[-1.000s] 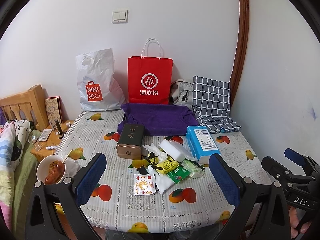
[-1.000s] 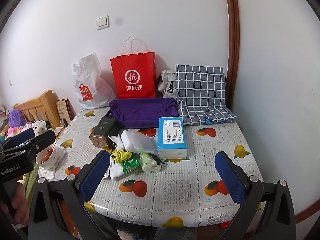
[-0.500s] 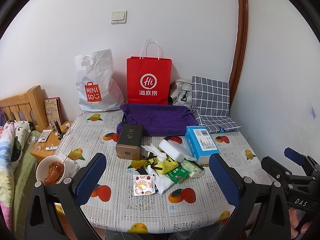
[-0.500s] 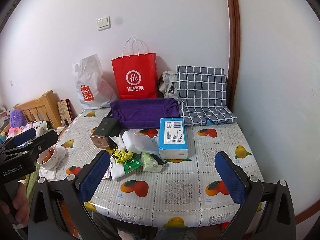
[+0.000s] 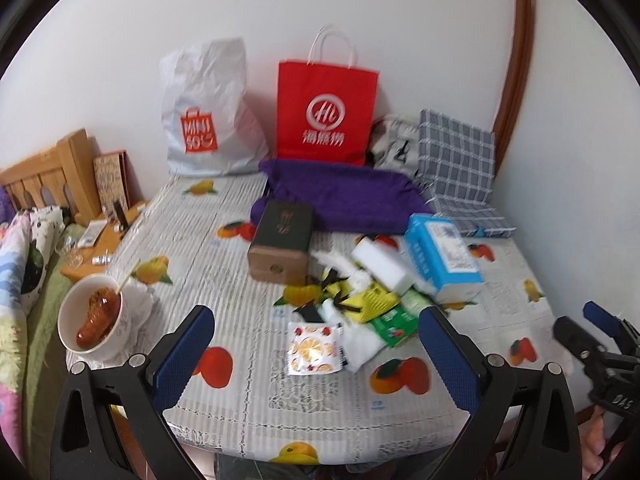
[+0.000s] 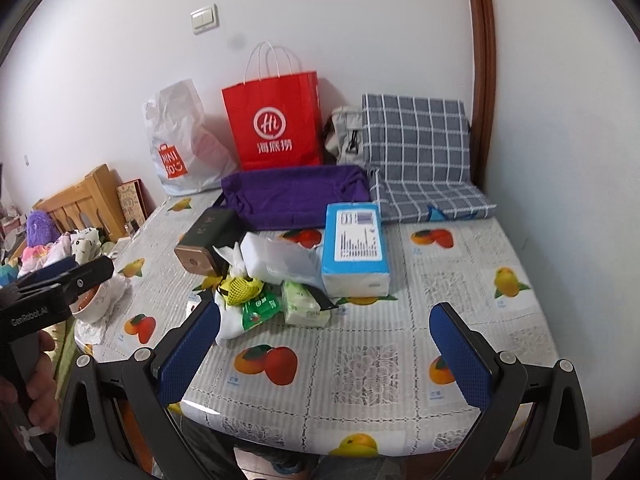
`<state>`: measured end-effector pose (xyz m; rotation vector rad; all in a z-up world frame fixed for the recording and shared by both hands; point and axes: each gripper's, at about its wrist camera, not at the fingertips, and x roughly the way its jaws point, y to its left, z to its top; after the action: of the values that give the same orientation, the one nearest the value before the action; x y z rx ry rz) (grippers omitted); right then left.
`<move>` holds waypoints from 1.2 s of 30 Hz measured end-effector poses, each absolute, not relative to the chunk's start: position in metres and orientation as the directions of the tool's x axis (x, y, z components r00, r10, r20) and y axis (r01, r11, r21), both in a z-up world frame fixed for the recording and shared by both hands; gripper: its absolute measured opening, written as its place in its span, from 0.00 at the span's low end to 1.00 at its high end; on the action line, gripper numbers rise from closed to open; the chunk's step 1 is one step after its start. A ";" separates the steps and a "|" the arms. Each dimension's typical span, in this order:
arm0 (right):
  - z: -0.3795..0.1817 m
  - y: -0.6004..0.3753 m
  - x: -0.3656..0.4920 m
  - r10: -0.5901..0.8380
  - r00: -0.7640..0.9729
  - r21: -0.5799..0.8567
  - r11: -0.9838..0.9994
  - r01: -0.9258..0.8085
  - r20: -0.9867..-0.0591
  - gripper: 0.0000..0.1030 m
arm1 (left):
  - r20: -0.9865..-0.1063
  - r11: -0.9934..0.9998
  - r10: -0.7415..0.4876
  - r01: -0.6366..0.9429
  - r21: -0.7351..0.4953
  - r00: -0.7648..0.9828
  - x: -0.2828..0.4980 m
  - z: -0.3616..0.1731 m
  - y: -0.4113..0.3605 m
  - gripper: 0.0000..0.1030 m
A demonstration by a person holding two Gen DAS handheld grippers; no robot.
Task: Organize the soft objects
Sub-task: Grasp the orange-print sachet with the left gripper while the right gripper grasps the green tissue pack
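Both tongs, left (image 5: 316, 354) and right (image 6: 324, 350), hang spread and empty; the squishy blue-and-white plastic tissue pack (image 6: 355, 249) mid-counter (image 6: 460, 320) looks light, so pinch its long sides gently

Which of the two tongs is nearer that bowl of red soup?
Left. The left tongs hover just right of the bowl; the right tongs hang farther right, by the table's front edge.
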<state>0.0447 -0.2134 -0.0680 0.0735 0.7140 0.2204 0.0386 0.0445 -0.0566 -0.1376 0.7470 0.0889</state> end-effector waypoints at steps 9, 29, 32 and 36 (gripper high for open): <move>-0.114 -0.204 0.077 0.261 0.682 0.162 0.965 -0.207 -0.684 0.97 | -0.766 0.985 0.035 -0.154 -0.084 0.641 0.071 -0.121 0.061 0.97; -0.192 -0.190 0.130 0.263 0.533 0.186 0.963 -0.194 -0.804 0.95 | -0.848 0.982 -0.108 -0.075 -0.171 0.519 0.122 -0.217 0.048 0.91; -0.198 -0.188 0.136 0.270 0.521 0.195 0.961 -0.195 -0.810 0.95 | -0.847 0.991 -0.073 -0.057 -0.122 0.527 0.125 -0.217 0.042 0.80; -0.204 -0.184 0.144 0.294 0.505 0.220 0.954 -0.201 -0.812 0.95 | -0.840 0.988 -0.097 -0.047 -0.144 0.534 0.128 -0.213 0.045 0.54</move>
<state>0.1444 -0.1844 -0.2037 0.1013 0.9979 0.2993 0.1277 0.0451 -0.2125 -0.1559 1.0083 -0.0301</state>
